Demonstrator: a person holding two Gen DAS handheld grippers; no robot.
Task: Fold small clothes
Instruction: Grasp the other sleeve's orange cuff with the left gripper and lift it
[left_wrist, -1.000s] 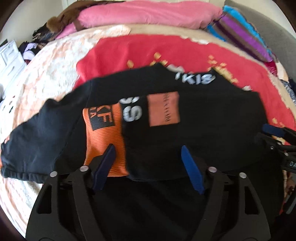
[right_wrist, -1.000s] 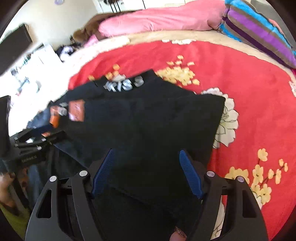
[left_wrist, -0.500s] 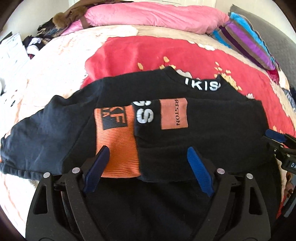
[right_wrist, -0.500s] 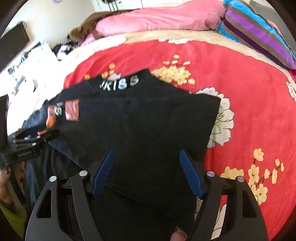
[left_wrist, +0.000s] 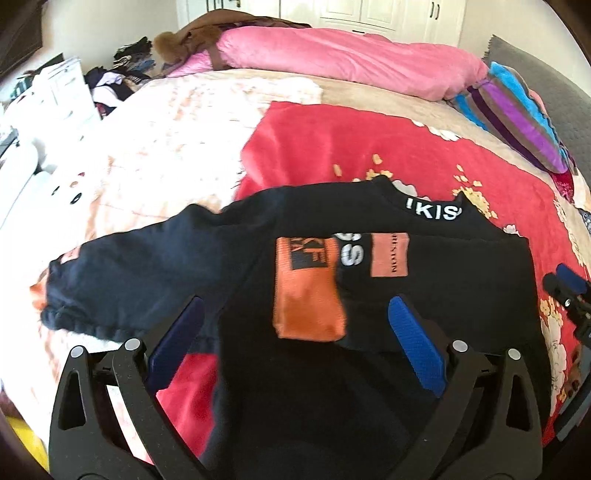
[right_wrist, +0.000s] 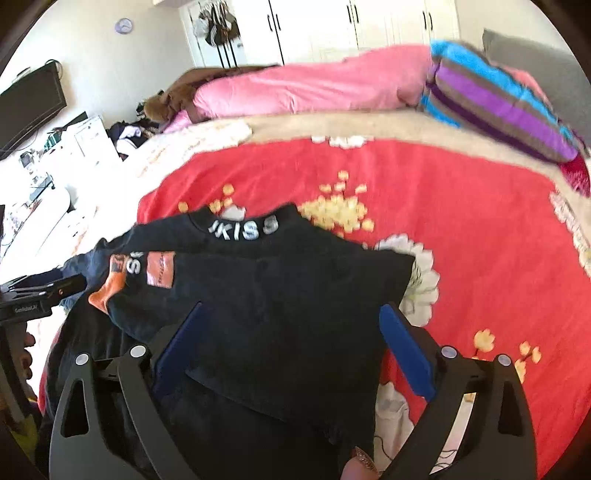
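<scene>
Left wrist view, black top (left_wrist: 369, 295), red blanket (left_wrist: 332, 147)

Home bedroom: a bed (right_wrist: 369, 125) is lying under a red flowered blanket (right_wrist: 461, 240), a pink quilt (left_wrist: 351, 55) and striped pillow (right_wrist: 498, 99) (far edge); white wardrobe doors (right_wrist: 314, 26) are standing behind, clothes (left_wrist: 110, 77) piling alongside.

Both tongs tilt downward, jaws opening wide and gripping nothing: left tongs (left_wrist: 295, 336), right tongs (right_wrist: 291, 345).
</scene>
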